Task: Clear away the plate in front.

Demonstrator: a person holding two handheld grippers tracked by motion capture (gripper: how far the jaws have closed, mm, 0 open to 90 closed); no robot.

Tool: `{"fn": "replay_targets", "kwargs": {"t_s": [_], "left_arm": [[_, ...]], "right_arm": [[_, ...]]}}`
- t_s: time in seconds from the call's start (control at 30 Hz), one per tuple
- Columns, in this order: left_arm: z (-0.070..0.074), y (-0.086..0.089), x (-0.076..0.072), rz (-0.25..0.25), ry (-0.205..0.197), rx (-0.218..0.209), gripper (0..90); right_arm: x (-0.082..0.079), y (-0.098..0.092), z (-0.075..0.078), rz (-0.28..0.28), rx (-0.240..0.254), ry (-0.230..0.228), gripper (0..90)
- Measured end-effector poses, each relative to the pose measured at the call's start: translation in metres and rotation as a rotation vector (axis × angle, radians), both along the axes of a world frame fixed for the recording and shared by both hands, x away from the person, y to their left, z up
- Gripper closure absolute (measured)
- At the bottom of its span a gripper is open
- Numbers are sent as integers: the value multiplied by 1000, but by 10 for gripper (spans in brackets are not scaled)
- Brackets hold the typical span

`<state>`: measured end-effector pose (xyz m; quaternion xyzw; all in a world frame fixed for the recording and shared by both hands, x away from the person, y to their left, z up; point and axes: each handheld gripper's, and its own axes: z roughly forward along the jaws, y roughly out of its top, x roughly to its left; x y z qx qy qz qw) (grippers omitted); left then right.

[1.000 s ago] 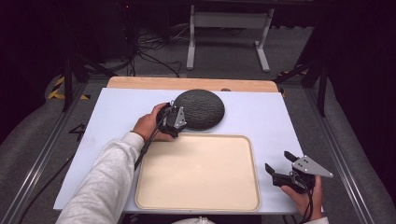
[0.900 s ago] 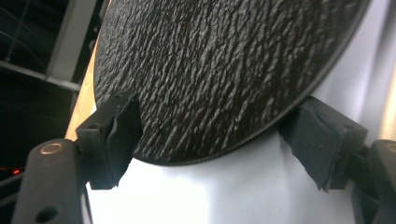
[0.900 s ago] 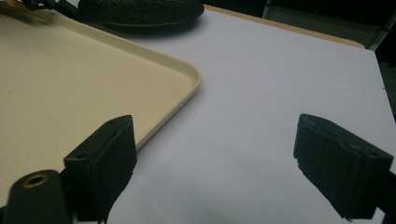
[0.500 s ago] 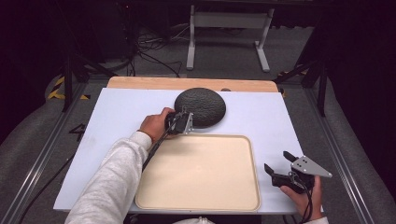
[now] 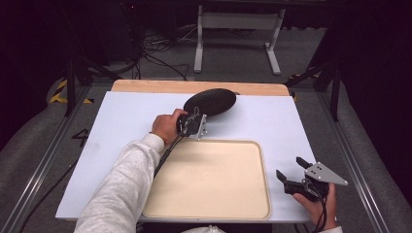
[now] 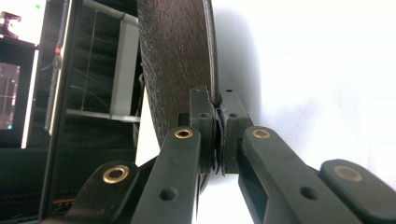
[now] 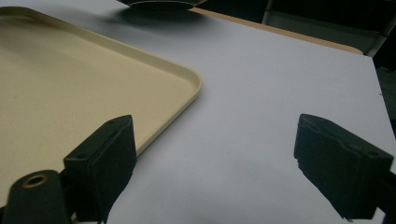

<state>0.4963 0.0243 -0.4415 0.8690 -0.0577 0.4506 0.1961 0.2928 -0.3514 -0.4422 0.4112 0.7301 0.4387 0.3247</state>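
Left hand-held gripper [image 5: 198, 123] pinching the near rim of a dark round plate [image 5: 210, 102], jaws pressed tight on the thin edge, as seen up close in the left gripper view [image 6: 218, 122]. Plate [image 6: 175, 60] tilted up off the white desk [image 5: 121, 116], far of the tray and near the desk's far middle; underside turned toward the high camera, upper face hidden. Top of the plate cut off in the left gripper view, so full outline not readable there. Left hand [image 5: 166, 126] wrapped around the gripper body, sleeve running down to the bottom edge.

Cream tray [image 5: 209, 179] lying flat on the near middle of the desk, near edge partly covered by the sleeve. Only a rounded corner of the tray [image 7: 93, 84] in the right gripper view, plus a sliver of the plate [image 7: 161, 4] at the top, cut off.

Right hand-held gripper [image 5: 292, 174] at the near right, just beside the tray, jaws spread wide over bare desk [image 7: 261, 93], gripping nothing [image 7: 215, 163]. Right hand [image 5: 320, 206] partly cut off at the bottom edge. Whether the gripper touches the desk: cannot tell.
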Motion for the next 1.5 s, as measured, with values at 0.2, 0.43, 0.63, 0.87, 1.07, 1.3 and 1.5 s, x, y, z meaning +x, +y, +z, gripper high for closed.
{"fn": "replay_targets", "kwargs": {"t_s": [0.2,0.43,0.63,0.87,1.07,1.3,1.5], "left_arm": [[1,-5,-10,9,-27,23,876],[18,6,-30,11,-97,7,877],[34,18,-63,-2,-148,-3,878],[47,35,-108,-35,-165,-55,877],[56,48,-156,-92,-192,-74,875],[59,51,-187,-136,-198,-94,874],[59,48,-202,-167,-195,-88,873]], "right_arm": [[1,-3,-1,-6,6,7,135],[0,-1,0,-4,-1,7,137],[1,0,0,-1,-3,5,138],[1,0,1,-4,-7,4,139],[1,1,2,-9,-12,7,141],[2,2,3,-12,-15,5,141],[2,2,3,-14,-18,4,140]]}}
